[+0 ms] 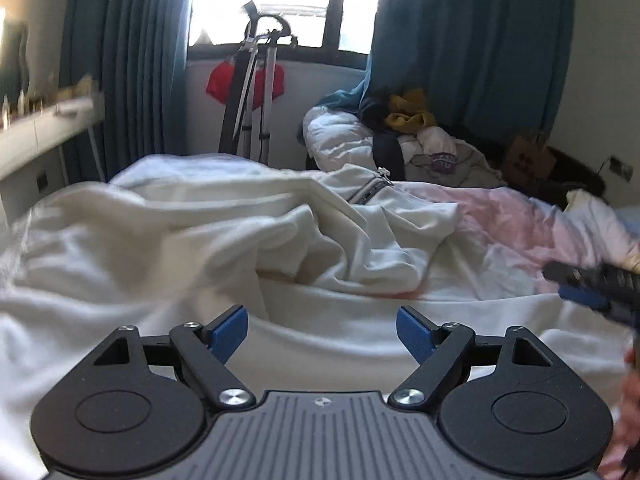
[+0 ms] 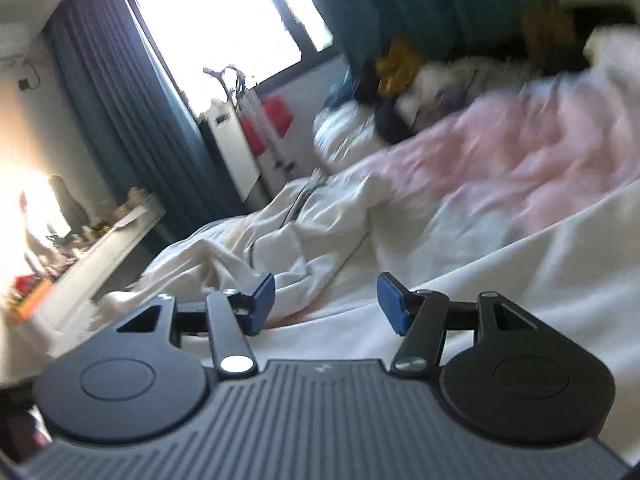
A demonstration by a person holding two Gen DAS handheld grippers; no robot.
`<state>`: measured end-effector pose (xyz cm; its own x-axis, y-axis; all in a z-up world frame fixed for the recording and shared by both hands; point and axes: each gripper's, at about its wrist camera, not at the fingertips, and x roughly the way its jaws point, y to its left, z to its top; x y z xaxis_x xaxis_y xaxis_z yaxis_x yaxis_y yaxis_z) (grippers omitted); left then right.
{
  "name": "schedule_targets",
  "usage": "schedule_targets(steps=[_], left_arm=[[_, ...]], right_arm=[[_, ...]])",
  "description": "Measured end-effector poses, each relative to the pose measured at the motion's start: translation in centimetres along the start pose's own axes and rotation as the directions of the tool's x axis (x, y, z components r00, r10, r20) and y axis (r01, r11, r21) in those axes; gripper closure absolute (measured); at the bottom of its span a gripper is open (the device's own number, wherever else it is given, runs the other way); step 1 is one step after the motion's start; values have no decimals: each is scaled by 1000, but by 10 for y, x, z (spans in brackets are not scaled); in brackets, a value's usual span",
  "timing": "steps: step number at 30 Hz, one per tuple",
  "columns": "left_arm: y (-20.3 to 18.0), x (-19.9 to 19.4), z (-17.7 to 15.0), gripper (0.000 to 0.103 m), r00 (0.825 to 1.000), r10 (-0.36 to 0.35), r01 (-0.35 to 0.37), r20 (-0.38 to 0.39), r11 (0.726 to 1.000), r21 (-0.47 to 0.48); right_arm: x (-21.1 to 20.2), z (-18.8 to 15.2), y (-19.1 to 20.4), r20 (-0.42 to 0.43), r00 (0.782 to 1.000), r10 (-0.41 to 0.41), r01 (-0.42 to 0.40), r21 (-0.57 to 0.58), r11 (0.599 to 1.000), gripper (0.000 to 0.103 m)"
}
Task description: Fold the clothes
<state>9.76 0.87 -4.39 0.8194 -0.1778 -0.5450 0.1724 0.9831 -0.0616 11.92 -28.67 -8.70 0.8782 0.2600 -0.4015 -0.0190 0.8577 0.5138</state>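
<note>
Left gripper (image 1: 322,334) and right gripper (image 2: 326,304), both with jaws apart and nothing between the blue pads, hover over the near edge of the bed (image 1: 360,336). A crumpled white zip-up garment (image 1: 320,220) lies mid-bed, ahead of both. Bare sheet lies between. A clothes pile (image 1: 404,136), blurred, occupies the far edge, apparently unsorted.

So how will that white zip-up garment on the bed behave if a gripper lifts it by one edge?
Probably floppy: the white zip-up garment lies crumpled in soft folds, so it should drape and sag. Its zipper may stiffen and weight that edge a little. The thick-looking fabric suggests some heft, though that is hard to judge.
</note>
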Motion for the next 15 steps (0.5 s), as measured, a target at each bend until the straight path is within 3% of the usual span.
schedule_targets(steps=[4, 9, 14, 15], left_arm=[[7, 18, 0, 18, 1000, -12, 13, 16, 1000, -27], [18, 45, -8, 17, 999, -14, 16, 36, 998, -59], [25, 76, -15, 17, 995, -101, 102, 8, 991, -85], [26, 81, -16, 17, 994, -110, 110, 3, 990, -89]], right_arm=[[66, 34, -23, -102, 994, 44, -27, 161, 987, 42], [160, 70, -47, -136, 989, 53, -11, 292, 956, 42], [227, 85, -52, -141, 990, -15, 59, 311, 949, 43], [234, 86, -51, -125, 992, -21, 58, 302, 951, 48]])
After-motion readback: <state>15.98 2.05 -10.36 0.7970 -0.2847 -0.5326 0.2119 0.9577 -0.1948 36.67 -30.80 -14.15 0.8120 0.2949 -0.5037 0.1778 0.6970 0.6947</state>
